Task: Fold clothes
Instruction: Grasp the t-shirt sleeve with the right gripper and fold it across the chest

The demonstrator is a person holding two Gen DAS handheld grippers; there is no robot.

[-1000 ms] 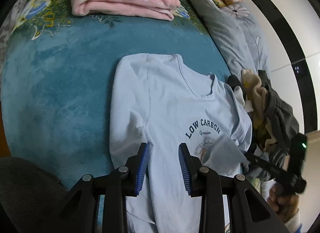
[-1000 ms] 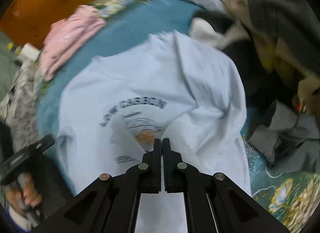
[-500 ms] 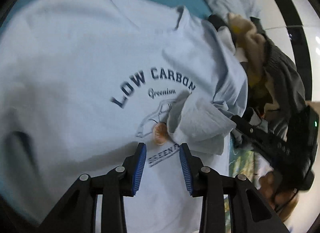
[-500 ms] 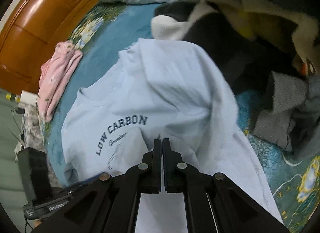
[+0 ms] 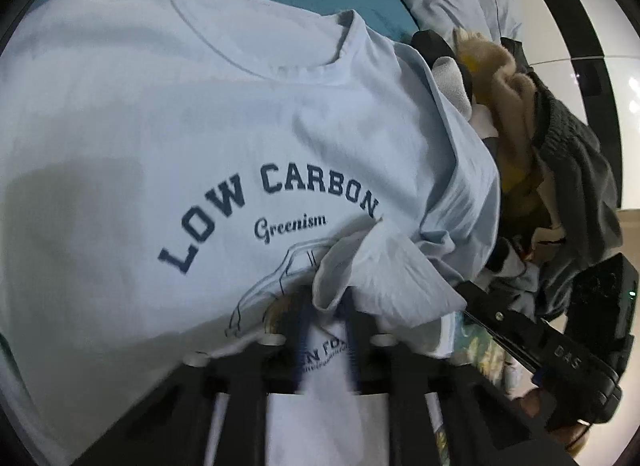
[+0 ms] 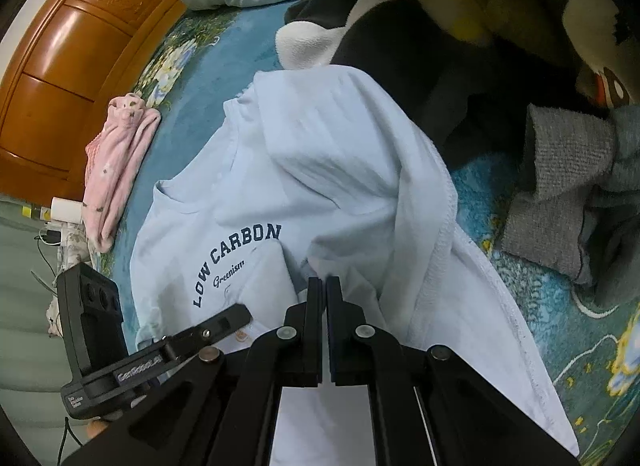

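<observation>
A pale blue cotton T-shirt printed with "LOW CARBON Greenism" [image 5: 224, 137] is spread front-up on the teal floral-patterned bed cover [image 6: 192, 113], its collar lying toward the carved wooden headboard [image 6: 68, 49] and its long axis running from there back to both tongs. Its right sleeve [image 5: 384, 278] is seen turned inward over the chest print, its cuff resting just ahead of the left tongs [image 5: 326, 330]. The left tongs are held low over the lower print, tilted down at the cloth, with blurred fingers standing a little apart and cloth visible between them; whether cloth is being pinched cannot be told. The right tongs [image 6: 324, 286] are pressed fully together at a raised fold by the sleeve's armpit, and cloth appears to be gripped there, though the pinch itself is hidden. The folded sleeve lies nearer the left tongs. A folded pink fleece garment [image 6: 116, 161] is seen near the headboard edge, and a heap of dark and beige unfolded clothes [image 6: 460, 65] along the bed's right side.
</observation>
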